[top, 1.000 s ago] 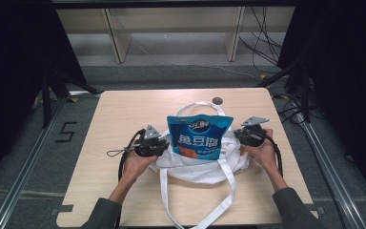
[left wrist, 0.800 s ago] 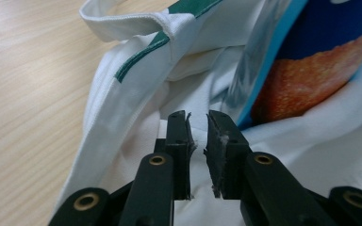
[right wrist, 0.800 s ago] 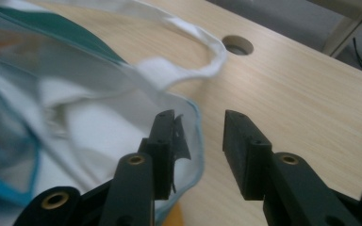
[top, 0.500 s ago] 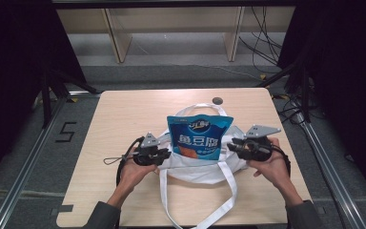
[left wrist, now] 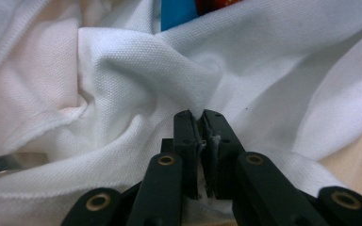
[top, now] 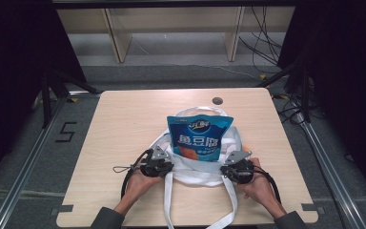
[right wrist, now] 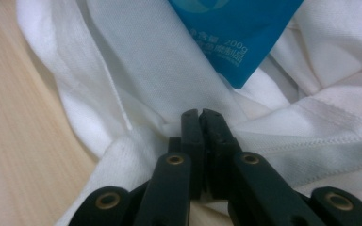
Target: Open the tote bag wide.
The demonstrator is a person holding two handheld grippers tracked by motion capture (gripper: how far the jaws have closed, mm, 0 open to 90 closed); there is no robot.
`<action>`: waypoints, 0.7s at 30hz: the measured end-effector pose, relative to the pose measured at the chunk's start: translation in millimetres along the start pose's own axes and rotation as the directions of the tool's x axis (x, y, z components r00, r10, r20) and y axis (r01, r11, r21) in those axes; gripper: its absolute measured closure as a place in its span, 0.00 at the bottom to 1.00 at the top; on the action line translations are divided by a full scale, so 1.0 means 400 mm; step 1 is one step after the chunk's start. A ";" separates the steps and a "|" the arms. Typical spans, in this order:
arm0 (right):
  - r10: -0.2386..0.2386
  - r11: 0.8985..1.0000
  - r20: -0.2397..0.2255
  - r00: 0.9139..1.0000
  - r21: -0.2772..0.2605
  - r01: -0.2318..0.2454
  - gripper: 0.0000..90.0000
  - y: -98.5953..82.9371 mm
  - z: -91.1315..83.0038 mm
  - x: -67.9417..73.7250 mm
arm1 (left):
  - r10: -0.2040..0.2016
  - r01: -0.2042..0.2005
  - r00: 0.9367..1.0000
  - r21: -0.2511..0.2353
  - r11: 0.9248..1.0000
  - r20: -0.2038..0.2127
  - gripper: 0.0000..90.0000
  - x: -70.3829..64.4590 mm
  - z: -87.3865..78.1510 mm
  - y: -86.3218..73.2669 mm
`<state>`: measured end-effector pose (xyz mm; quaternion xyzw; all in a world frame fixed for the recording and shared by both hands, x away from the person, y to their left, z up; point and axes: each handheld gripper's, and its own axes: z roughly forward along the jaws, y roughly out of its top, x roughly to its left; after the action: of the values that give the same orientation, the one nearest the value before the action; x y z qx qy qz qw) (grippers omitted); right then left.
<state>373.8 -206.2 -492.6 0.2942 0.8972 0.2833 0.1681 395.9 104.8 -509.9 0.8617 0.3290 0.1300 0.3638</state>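
Lying crumpled near the front middle of the pale wooden table (top: 124,124), the white woven-cloth tote bag (top: 198,169) is holding a blue plastic snack pouch (top: 198,136), which is standing upright out of its mouth. The left gripper (left wrist: 198,129) is pinching a fold of the bag's cloth between its pressed-together jaws, and the right gripper (right wrist: 201,125) is likewise clamping the cloth just below the pouch's corner. Two long white straps (top: 167,200) are trailing toward the person's forearms.

Lab recording bay, wooden table (top: 124,119) on metal rails (top: 26,167), dark curtains (top: 9,57), loose cables (top: 262,43)
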 end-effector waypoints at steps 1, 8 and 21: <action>-0.009 1.000 -0.011 1.000 0.000 0.009 1.00 0.004 0.003 -0.003 | -0.018 0.018 1.000 -0.004 1.000 0.004 0.93 -0.003 0.003 0.002; -0.009 1.000 0.061 0.998 0.001 0.009 1.00 0.029 0.035 -0.052 | -0.021 0.021 0.999 -0.002 1.000 -0.024 0.93 0.008 0.030 0.025; 0.086 0.996 0.067 0.994 -0.034 -0.084 0.99 0.081 0.099 -0.157 | -0.082 0.080 0.995 -0.034 0.996 -0.058 0.93 0.081 0.081 0.069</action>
<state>454.7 -207.6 -495.6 0.3389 0.8730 0.2939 0.1914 448.1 94.3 -513.4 0.8374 0.3724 0.1456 0.3726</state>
